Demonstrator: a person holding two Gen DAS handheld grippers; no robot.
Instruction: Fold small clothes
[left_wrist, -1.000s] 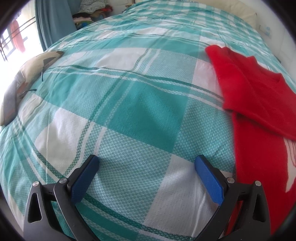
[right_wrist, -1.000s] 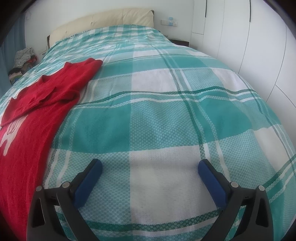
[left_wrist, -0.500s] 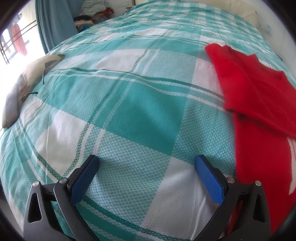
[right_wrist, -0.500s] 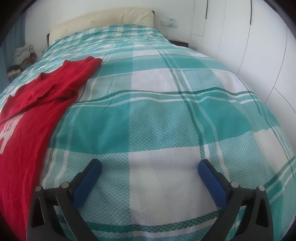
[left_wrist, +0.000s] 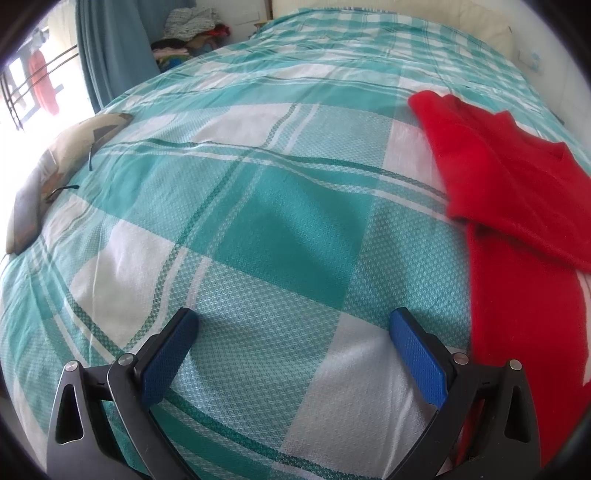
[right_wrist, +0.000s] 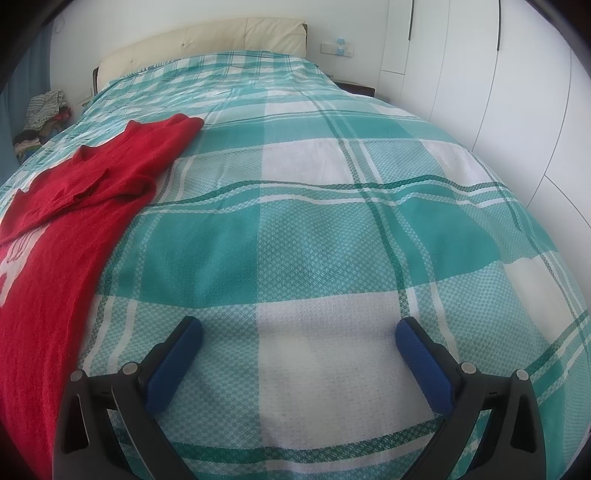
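A red knit top (left_wrist: 517, 236) lies flat on the teal-and-white checked bedspread (left_wrist: 280, 229), its upper part folded over the body. In the left wrist view it fills the right edge; in the right wrist view the red top (right_wrist: 70, 229) covers the left side, with a white print at its edge. My left gripper (left_wrist: 293, 325) hovers open over bare bedspread, just left of the garment's side edge. Over the checked cover (right_wrist: 332, 240), the right gripper (right_wrist: 299, 332) is open too, to the right of the garment. Neither holds anything.
A beige and dark cushion (left_wrist: 48, 184) rests at the bed's left edge, near a blue curtain (left_wrist: 114, 51) and a window. A pile of clothes (left_wrist: 192, 33) sits beyond the bed's far left corner. Cream headboard (right_wrist: 207, 48) at the back, white wardrobe doors (right_wrist: 498, 92) on the right.
Both cameras have drifted slightly; the red top sits a little further toward the frame edge in each view. Both grippers remain open and empty.
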